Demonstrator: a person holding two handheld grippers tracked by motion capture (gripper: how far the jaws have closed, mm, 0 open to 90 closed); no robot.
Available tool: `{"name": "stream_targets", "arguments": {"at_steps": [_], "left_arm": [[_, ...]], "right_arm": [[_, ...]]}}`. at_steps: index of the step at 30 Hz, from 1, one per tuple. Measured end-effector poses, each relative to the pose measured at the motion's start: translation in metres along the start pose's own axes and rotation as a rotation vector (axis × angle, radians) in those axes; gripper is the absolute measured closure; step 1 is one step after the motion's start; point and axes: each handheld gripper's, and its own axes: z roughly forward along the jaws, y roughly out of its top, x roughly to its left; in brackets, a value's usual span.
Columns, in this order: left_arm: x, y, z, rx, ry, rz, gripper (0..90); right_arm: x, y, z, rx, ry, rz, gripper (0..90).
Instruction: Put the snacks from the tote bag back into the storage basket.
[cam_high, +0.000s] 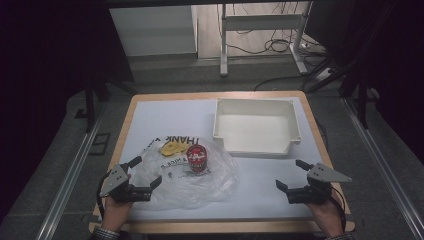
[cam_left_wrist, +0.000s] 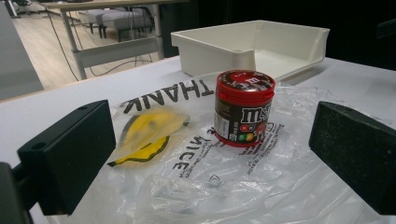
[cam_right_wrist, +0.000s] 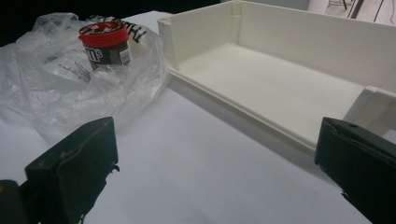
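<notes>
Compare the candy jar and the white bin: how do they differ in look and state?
The candy jar is small, round, red and dark, and lidded; the white bin is large, rectangular, plain and open-topped. The jar stands on the plastic bag; the bin rests on the table itself, empty. Both sit upright, ungripped.

Ahead of my left jaws, the clear plastic bag (cam_left_wrist: 196, 154) carries "THANK" and "NICE" in black capitals, seen upside down. The red-lidded jar (cam_left_wrist: 243, 108) standing on it bears the white m&m's logo on its brown label.
</notes>
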Motion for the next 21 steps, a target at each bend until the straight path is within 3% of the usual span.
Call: {"name": "stream_targets", "arguments": {"at_steps": [7, 21], "left_arm": [[0.0002, 0.0002, -0.0006, -0.006, 0.002, 0.0, 0.4], [-0.0003, 0.0005, -0.001, -0.011, 0.007, 0.005, 0.4]], "right_arm": [[0.0002, 0.0003, 0.0039, 0.017, 0.006, 0.018, 0.0], [0.0034, 0.0058, 0.0079, 0.025, 0.016, 0.0, 0.0]]}}
